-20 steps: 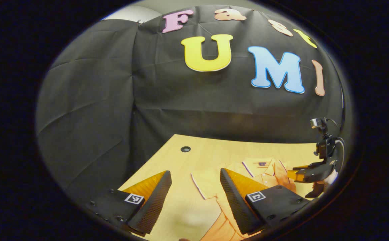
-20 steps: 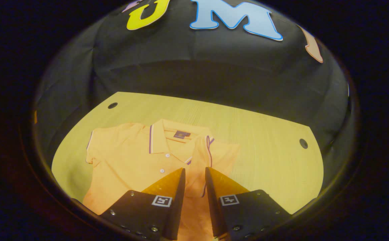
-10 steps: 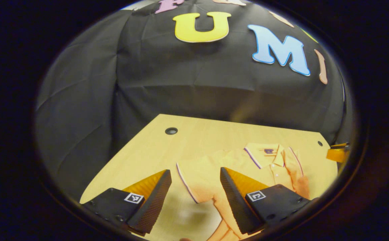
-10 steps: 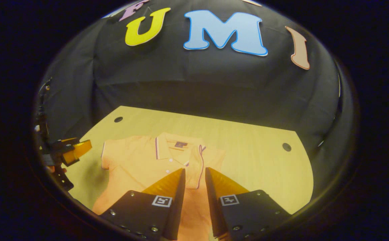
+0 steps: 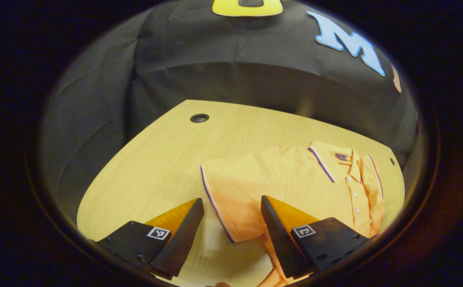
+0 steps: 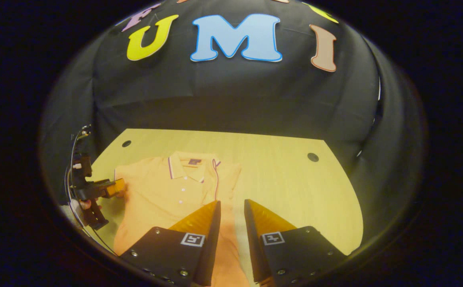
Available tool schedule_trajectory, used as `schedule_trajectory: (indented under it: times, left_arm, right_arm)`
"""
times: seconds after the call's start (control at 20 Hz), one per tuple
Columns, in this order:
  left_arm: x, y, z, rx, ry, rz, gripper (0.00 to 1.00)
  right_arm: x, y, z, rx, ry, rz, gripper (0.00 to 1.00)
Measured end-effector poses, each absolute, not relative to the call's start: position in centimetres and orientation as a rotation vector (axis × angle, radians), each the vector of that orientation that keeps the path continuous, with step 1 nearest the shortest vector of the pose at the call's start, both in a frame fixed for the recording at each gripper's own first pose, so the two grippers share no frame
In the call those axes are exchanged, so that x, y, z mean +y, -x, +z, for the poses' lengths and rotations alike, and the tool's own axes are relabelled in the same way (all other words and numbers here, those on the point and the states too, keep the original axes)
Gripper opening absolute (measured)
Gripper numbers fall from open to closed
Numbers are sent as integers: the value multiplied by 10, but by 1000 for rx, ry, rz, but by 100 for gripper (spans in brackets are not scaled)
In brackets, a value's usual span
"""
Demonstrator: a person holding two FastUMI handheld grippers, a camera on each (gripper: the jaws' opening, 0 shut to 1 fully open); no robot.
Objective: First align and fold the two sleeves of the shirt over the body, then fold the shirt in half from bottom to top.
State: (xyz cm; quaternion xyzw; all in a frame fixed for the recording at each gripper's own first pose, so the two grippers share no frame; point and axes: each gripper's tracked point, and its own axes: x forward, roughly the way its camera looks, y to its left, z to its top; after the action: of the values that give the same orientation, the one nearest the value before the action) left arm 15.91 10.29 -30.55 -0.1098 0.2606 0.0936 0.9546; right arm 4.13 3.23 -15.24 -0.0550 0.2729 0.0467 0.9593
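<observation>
On the wooden table [image 5: 159,159] lies the orange shirt [image 5: 295,187], flat and face up. Its right sleeve [image 6: 225,179] is folded over the body already; the left sleeve [image 5: 231,199] sticks out flat. The left gripper [image 5: 231,229] hangs spread wide over that sleeve's edge — holding nothing. The right gripper [image 6: 231,215] is almost pressed together, empty, above the shirt. A shallow pinch could let the sleeve slip — it might bunch up crooked.

Left gripper [image 5: 228,209], right gripper [image 6: 231,209]: wedge fingers, black screwed mounts, square white-black markers; cable loops behind left gripper.
</observation>
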Motion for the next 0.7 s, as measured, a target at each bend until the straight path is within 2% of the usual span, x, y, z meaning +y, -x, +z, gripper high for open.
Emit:
schedule_trajectory:
  times: [0.4, 0.45, 0.5, 0.55, 0.65, 0.7]
  left_arm:
    - [96, -161, -320, 556, 177, 232, 92]
    - [95, -162, -321, 553, 174, 233, 75]
    - [95, -164, -321, 551, 173, 230, 68]
    - [94, -165, -320, 543, 175, 221, 67]
    - [92, -166, -320, 542, 173, 211, 26]
    - [91, -166, -321, 543, 165, 215, 26]
  right_arm:
    - [25, -34, -152, 560, 86, 55, 37]
    - [24, -31, -153, 561, 77, 52, 37]
    - [23, -31, -153, 561, 70, 49, 37]
    - [22, -31, -153, 563, 67, 46, 37]
    - [20, -29, -155, 570, 60, 43, 37]
    - [19, -27, -156, 571, 58, 42, 37]
